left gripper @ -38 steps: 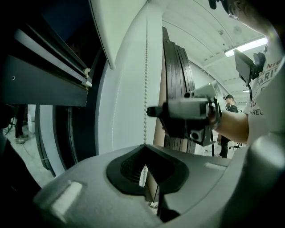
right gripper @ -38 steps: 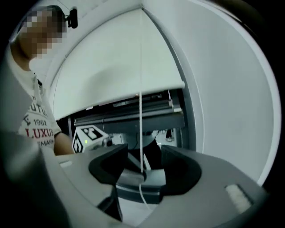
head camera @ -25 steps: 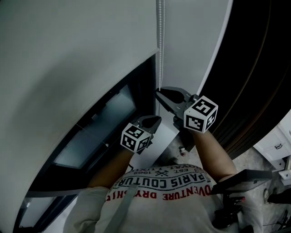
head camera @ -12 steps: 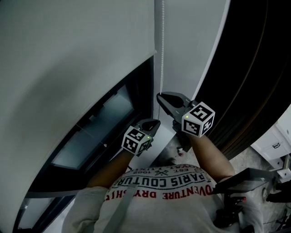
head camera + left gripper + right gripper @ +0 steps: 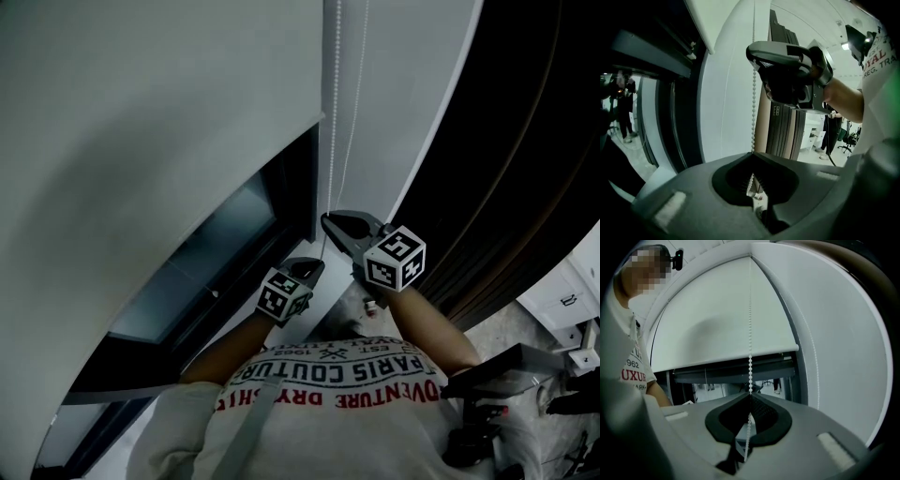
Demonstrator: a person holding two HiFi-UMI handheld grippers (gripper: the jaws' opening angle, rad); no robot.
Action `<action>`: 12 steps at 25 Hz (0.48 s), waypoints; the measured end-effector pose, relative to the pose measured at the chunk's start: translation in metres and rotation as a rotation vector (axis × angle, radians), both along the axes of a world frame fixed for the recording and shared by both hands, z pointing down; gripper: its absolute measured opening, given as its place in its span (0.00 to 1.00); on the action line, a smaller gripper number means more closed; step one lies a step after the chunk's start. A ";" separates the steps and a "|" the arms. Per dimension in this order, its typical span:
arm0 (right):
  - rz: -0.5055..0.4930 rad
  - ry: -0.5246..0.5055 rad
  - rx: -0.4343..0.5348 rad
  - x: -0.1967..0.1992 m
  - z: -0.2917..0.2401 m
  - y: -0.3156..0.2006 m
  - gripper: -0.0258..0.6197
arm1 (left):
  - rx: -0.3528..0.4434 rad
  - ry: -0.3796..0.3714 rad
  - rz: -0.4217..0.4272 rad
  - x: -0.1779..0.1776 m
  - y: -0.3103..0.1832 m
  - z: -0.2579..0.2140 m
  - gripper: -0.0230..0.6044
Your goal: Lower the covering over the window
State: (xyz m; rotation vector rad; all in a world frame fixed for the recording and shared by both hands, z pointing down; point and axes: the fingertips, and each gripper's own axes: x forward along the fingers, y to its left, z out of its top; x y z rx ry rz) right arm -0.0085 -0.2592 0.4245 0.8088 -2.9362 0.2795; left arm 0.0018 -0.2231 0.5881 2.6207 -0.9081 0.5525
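Blind (image 5: pixel 141 112): white roller, part-way down over window (image 5: pixel 220 246).
L gripper (image 5: pixel 315 266): jaws clamped on bead chain (image 5: pixel 329 131).
R gripper (image 5: pixel 330 221): clamped on chain too, higher up.

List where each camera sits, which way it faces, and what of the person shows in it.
Head view: on the person's head, looking steeply down past the roller blind and window; shows the shirt, left claw and right claw.
Left gripper view: on the left claw, facing the window's edge; shows the right claw and its forearm.
Right gripper view: on the right claw, facing the blind's lower edge; shows the shirt at left.
Shared: both gripper views show the bead chain pinched in a shut claw.
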 end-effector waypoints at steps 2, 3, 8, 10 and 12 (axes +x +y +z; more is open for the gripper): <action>-0.004 0.016 -0.018 -0.002 0.012 0.002 0.05 | -0.011 -0.003 -0.010 -0.003 0.002 0.011 0.05; -0.008 0.027 -0.026 -0.004 0.019 0.004 0.05 | -0.011 -0.015 -0.012 -0.004 0.003 0.017 0.05; -0.007 0.099 -0.075 0.000 0.057 0.013 0.05 | -0.043 -0.116 0.022 -0.003 0.019 0.052 0.05; -0.001 0.106 -0.096 0.001 0.070 0.016 0.05 | -0.066 -0.139 0.034 -0.004 0.025 0.064 0.05; -0.010 0.120 -0.110 -0.003 0.081 0.018 0.05 | -0.087 -0.159 0.032 -0.008 0.029 0.073 0.05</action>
